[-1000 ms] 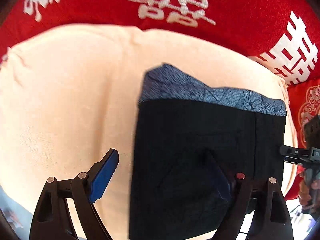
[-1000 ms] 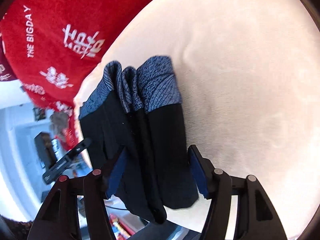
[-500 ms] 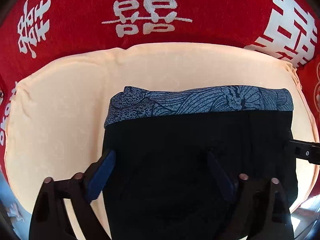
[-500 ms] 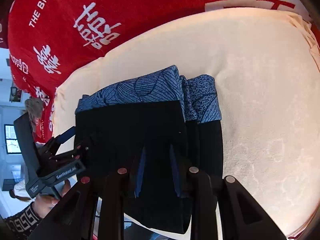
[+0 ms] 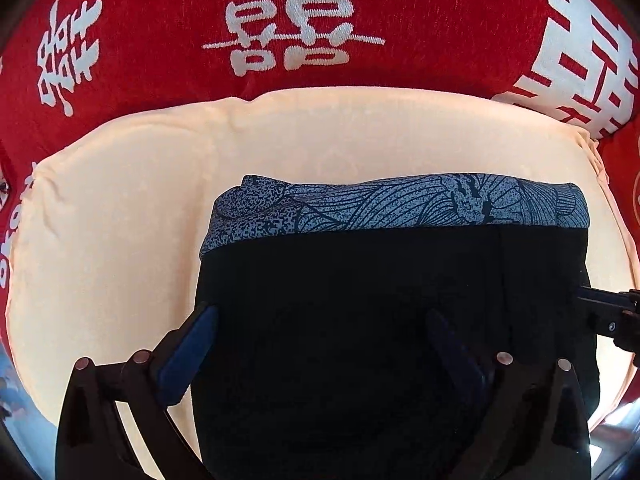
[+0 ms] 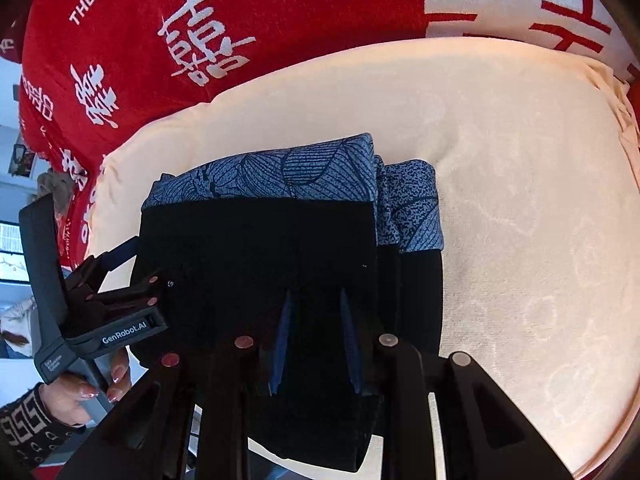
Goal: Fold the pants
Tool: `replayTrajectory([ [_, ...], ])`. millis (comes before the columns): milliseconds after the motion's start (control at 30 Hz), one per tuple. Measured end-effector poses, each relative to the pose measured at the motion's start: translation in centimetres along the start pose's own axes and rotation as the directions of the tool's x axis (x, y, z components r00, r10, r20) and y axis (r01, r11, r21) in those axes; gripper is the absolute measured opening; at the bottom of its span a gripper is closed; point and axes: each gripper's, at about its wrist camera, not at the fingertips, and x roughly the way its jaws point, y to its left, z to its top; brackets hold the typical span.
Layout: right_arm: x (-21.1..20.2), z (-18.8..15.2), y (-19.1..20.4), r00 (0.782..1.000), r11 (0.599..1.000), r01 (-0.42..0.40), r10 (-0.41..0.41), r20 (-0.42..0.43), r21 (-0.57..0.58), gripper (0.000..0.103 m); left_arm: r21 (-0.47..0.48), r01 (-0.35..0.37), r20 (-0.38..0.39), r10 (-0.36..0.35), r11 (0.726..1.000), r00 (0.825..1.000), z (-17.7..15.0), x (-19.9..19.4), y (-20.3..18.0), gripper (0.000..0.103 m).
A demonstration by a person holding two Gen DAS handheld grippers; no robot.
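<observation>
Red blanket (image 5: 132,92) with white characters behind; cream cushion (image 5: 120,248) in front. Folded into a compact stack on that cushion: black pants (image 5: 360,312), blue patterned waistband (image 5: 400,208) at the far edge, several layers showing from the right. Left tool (image 5: 320,344) spread wide, straddling the stack without pressing. Right tool (image 6: 314,340) pinching a ridge of the pants. Folding seemingly nearly done; perhaps 1 last tidy or release left.

Setting: domestic room, soft furnishing surface

Red plush blanket (image 5: 420,20) with white double-happiness characters and "THE BIG" lettering; cream cushion (image 5: 120,220) laid on it; at the left edge of the right wrist view, pale walls and a window (image 6: 10,252); household, not workshop.
</observation>
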Motion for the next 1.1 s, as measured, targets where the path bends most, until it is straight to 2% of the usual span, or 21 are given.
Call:
replayTrajectory([
  [33,-0.3,-0.1,-0.3,1.000,0.999,0.015,-0.015,-0.001,0.031,0.028,0.013,-0.016,-0.001,0.016,1.000,1.000,-0.2,-0.6,-0.1,0.103],
  [67,-0.5,-0.2,-0.7,0.999,0.997,0.051,-0.050,-0.003,0.063,0.033,0.024,-0.025,-0.010,0.025,0.999,1.000,-0.3,-1.0,-0.2,0.103],
  [133,-1.2,-0.9,-1.4,0.997,0.991,0.079,-0.078,-0.013,0.111,0.060,0.038,-0.014,-0.029,0.016,0.999,0.999,-1.1,-2.4,-0.1,0.103],
  [167,-1.6,-1.5,-1.7,0.997,0.987,0.074,-0.071,-0.025,0.141,0.081,0.040,-0.010,-0.034,0.012,0.999,0.999,-1.6,-3.2,0.1,0.103],
  [200,-2.1,-2.2,-1.8,0.997,0.984,0.070,-0.066,-0.032,0.162,0.085,0.041,-0.004,-0.034,0.005,0.999,0.999,-2.1,-4.1,0.3,0.103],
  [300,-3.8,-4.9,-1.1,0.995,0.978,0.085,-0.074,-0.060,0.192,0.085,0.040,0.009,-0.017,-0.009,0.999,1.000,-4.1,-7.7,1.4,0.103],
  [433,-6.4,-8.8,0.9,0.989,0.974,0.135,-0.122,-0.079,0.182,0.088,0.019,0.077,-0.046,-0.076,0.997,0.996,-7.0,-12.7,3.3,0.103],
  [567,-9.7,-11.5,3.6,0.988,0.966,0.156,-0.154,-0.027,0.204,0.090,0.051,0.122,-0.022,-0.121,0.991,0.992,-9.1,-17.4,4.7,0.103],
  [667,-11.7,-12.1,5.9,0.984,0.964,0.171,-0.178,0.016,0.206,0.103,0.067,0.165,0.007,-0.166,0.984,0.986,-10.4,-20.7,5.9,0.103],
  [833,-13.4,-11.2,10.3,0.984,0.975,0.162,-0.170,0.045,0.153,0.103,0.055,0.221,-0.032,-0.219,0.974,0.975,-11.6,-23.4,7.4,0.103],
  [967,-13.2,-10.0,12.4,0.983,0.980,0.182,-0.184,0.013,0.077,0.103,0.102,0.110,-0.014,-0.109,0.989,0.994,-12.4,-24.5,7.4,0.103],
  [1100,-13.8,-9.3,13.5,0.991,0.990,0.137,-0.137,-0.003,0.024,0.103,0.076,0.043,0.003,-0.043,0.996,0.999,-12.7,-25.0,7.0,0.103],
])
